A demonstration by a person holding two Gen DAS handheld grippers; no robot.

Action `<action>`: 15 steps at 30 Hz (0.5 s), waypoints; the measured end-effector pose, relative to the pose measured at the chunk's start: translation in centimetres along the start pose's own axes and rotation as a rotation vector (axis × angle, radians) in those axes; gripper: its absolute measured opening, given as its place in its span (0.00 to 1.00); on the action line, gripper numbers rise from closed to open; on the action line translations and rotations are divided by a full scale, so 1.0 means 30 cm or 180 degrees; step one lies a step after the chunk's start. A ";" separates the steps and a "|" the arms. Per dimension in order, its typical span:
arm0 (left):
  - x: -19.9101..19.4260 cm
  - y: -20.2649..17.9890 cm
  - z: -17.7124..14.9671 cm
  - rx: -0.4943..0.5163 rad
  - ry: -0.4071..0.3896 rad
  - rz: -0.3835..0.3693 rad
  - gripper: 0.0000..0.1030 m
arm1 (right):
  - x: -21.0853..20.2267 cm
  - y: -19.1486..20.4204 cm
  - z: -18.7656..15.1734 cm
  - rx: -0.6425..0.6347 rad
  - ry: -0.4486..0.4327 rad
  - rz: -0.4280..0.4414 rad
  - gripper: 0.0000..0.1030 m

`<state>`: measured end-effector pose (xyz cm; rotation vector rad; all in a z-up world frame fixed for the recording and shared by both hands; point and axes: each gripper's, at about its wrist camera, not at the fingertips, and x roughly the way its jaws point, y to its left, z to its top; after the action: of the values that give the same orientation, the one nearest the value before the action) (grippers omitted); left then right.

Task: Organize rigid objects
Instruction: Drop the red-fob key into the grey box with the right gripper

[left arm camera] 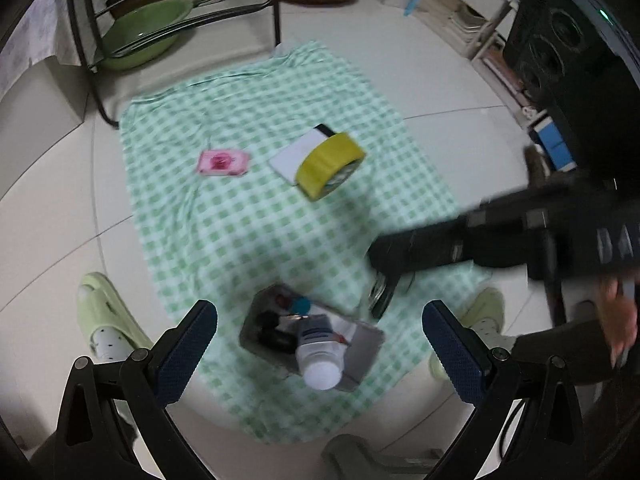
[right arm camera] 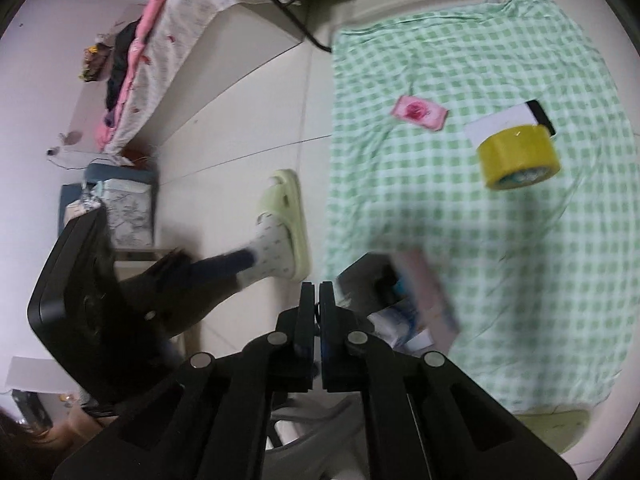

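The left gripper point(left arm camera: 320, 344) hangs wide open above the grey box point(left arm camera: 310, 336) at 6 o'clock on the checked cloth point(left arm camera: 248, 216), likely collecting items. The right gripper point(right arm camera: 319, 300) is pressed closed, seemingly empty. Yellow tape point(left arm camera: 330, 166) waits at 1 o'clock, resting on a white card point(left arm camera: 294, 152).

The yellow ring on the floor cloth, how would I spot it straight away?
Find the green-checked cloth spread on the tiled floor. Near its middle, a thick roll of yellow tape lies partly on a flat white card. It is the only round yellow thing; the pink packet beside it is flat.
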<state>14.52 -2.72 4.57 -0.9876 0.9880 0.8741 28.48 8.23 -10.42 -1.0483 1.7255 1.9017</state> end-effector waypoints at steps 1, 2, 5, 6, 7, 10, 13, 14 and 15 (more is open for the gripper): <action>0.002 0.000 -0.004 0.0003 0.0004 -0.0052 0.93 | 0.005 0.003 -0.015 0.0028 -0.0009 0.0073 0.04; 0.007 0.000 -0.008 0.0016 0.0023 -0.0119 0.83 | 0.011 0.003 -0.032 0.0086 -0.0013 0.0176 0.04; 0.037 0.004 -0.027 0.0059 0.0141 -0.0165 0.29 | 0.045 0.000 -0.086 0.0267 -0.0002 0.0414 0.04; 0.051 0.004 -0.035 0.0081 0.0197 -0.0187 0.17 | 0.045 -0.001 -0.098 0.0297 -0.0016 0.0470 0.04; 0.066 -0.009 -0.044 0.0094 0.0240 -0.0170 0.09 | 0.049 -0.002 -0.108 0.0334 -0.0018 0.0511 0.04; 0.123 -0.011 -0.072 0.0125 0.0421 0.0009 0.07 | 0.056 -0.003 -0.130 0.0366 -0.0041 0.0420 0.10; 0.168 0.022 -0.069 0.0033 0.0539 0.0021 0.07 | 0.059 -0.020 -0.149 0.0409 -0.0059 0.0186 0.15; 0.184 0.044 -0.068 -0.0034 0.0564 0.0018 0.07 | 0.058 -0.026 -0.150 0.0390 -0.0078 0.0041 0.18; 0.196 0.061 -0.066 -0.0081 0.0574 0.0027 0.07 | 0.053 -0.029 -0.155 0.0342 -0.0113 -0.0137 0.23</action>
<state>14.15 -3.18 -1.88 -1.0989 1.1366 0.8164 29.34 3.60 -12.07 -0.9980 1.7501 1.7699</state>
